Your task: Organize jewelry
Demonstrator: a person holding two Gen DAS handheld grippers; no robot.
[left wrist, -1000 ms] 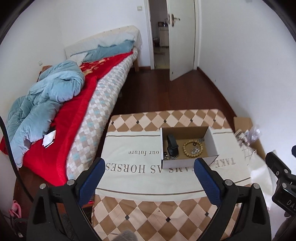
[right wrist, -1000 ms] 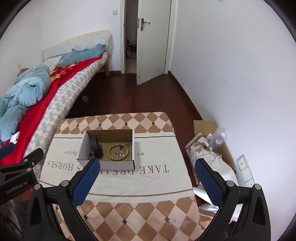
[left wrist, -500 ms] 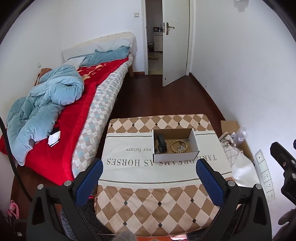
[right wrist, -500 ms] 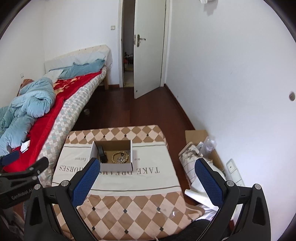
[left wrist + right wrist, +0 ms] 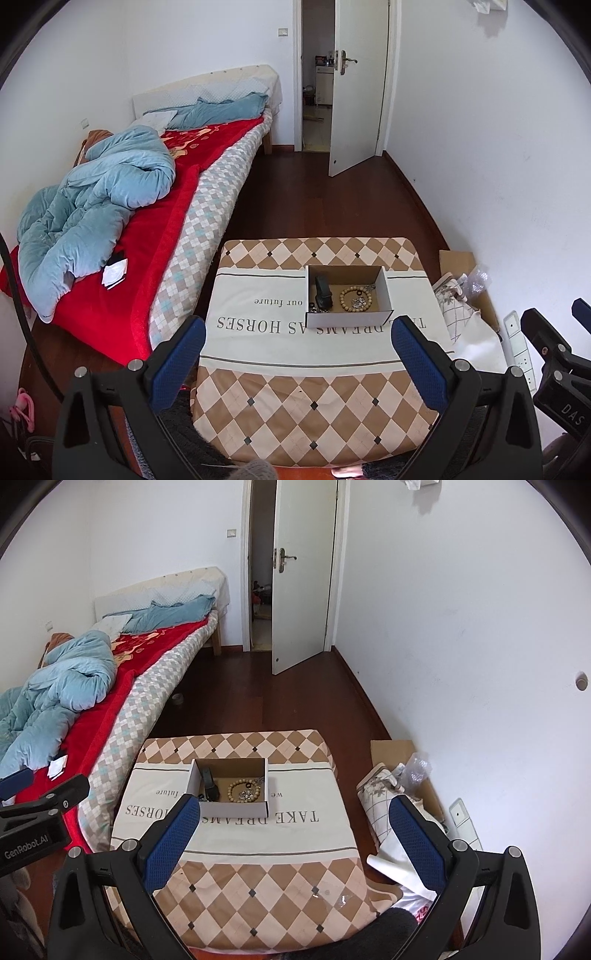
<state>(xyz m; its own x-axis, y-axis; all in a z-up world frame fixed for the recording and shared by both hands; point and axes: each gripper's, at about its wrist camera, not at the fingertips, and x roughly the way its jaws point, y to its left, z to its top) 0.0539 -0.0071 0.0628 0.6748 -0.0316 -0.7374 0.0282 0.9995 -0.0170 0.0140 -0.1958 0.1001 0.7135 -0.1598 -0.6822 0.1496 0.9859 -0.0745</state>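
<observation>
Nearest the cameras, both sets of tongs are spread wide with nothing between the blue pads: the left tongs [image 5: 293, 369] hang over the front of the worktop [image 5: 314, 398], and the right tongs [image 5: 295, 843] sit beside them, a bit further right. Neither is anywhere close to the jewelry, they're well back from it

Next out is the printed cream cloth [image 5: 258, 343] laid over the checkered cover, and on that sits the small open cardboard box [image 5: 349, 320], roughly mid-worktop and toward the far half. Everything for the task is already inside it: a wooden bead bracelet [image 5: 354, 300] lying flat in the middle, a little heap of silvery chain or charms [image 5: 357, 302] inside the bead ring (too small to say exactly what), and a dark watch-like piece [image 5: 322, 292] standing against the left wall

Handling-wise, I'd guess all of it is light. The beads are hard and round on a floppy string, so pinch across a single stretch of the loop, not the whole ring. The chain stuff will be limp, slippery and tangle-prone, so grab the clump low. The dark piece looks the stiffest, so take it by its body. The box is thin card and will likely slide if nudged

Beyond that there's just the bed [image 5: 207, 206] on the left and the open door [image 5: 356, 92]
</observation>
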